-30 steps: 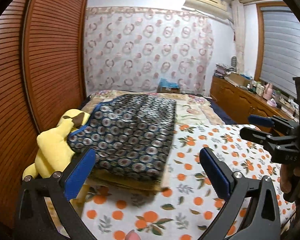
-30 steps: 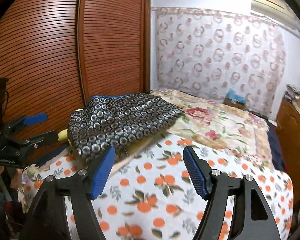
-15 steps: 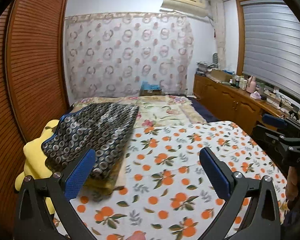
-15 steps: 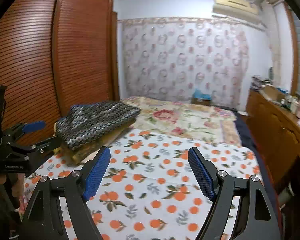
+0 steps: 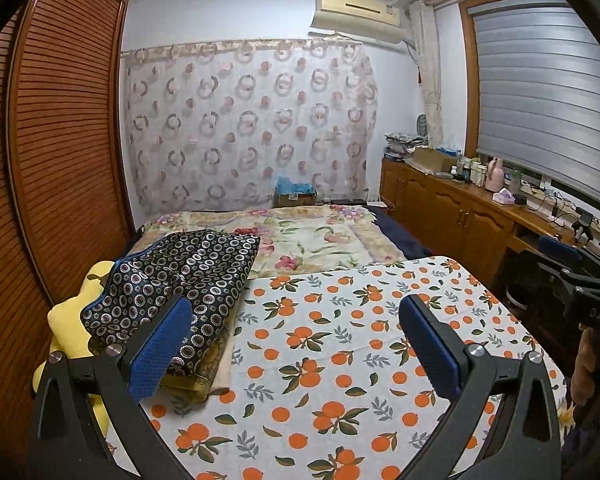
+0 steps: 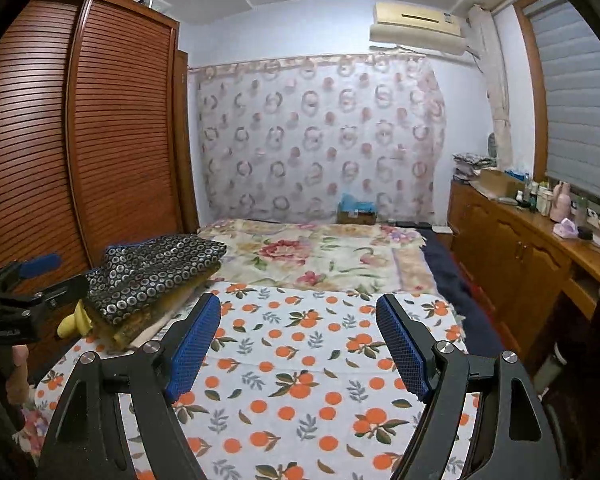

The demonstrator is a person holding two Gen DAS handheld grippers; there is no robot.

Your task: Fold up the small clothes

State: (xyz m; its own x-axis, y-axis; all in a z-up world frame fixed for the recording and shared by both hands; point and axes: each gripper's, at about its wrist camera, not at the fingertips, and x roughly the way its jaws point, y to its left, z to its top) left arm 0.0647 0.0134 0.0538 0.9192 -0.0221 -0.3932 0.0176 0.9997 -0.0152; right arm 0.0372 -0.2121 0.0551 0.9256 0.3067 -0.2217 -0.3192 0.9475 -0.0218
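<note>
Now, at this moment:
Left gripper (image 5: 296, 344): its blue-padded jaws stood wide apart with nothing between them, above the orange-print cloth (image 5: 340, 360); in the right wrist view it showed at the left edge (image 6: 40, 276), a hand (image 6: 18, 372) below it on the handle.
Right gripper (image 6: 298, 344): jaws spread wide and empty, having just opened a little further; only the orange-print cloth lay below the gap. In the left wrist view it appeared at the right edge (image 5: 576, 268), with a hand (image 5: 586, 364) under it.
Folded clothes: a dark garment with ring pattern (image 5: 180, 284) lay folded on top of a small stack at the left side of the cloth, resting on a yellowish-gold folded piece (image 5: 196, 376) whose edge showed beneath; neither gripper touched the stack.
Stack in right view: the dark ring-patterned garment (image 6: 156, 272) sat left of the right gripper's left finger, clear of it.
Yellow plush toy (image 5: 68, 320): lay just beside the stack, between it and the wardrobe, partly under the dark garment.
Work surface: the white cloth with oranges and leaves covered the near part of the bed; a floral blanket (image 5: 312, 240) covered the far part.
Wardrobe (image 5: 60, 140): brown slatted doors along the left.
Far wall: a curtain with ring pattern (image 5: 248, 128), an air conditioner (image 5: 356, 16) above it.
Right side: a wooden cabinet (image 5: 452, 208) with bottles and clutter on top, under a window blind (image 5: 540, 100).
</note>
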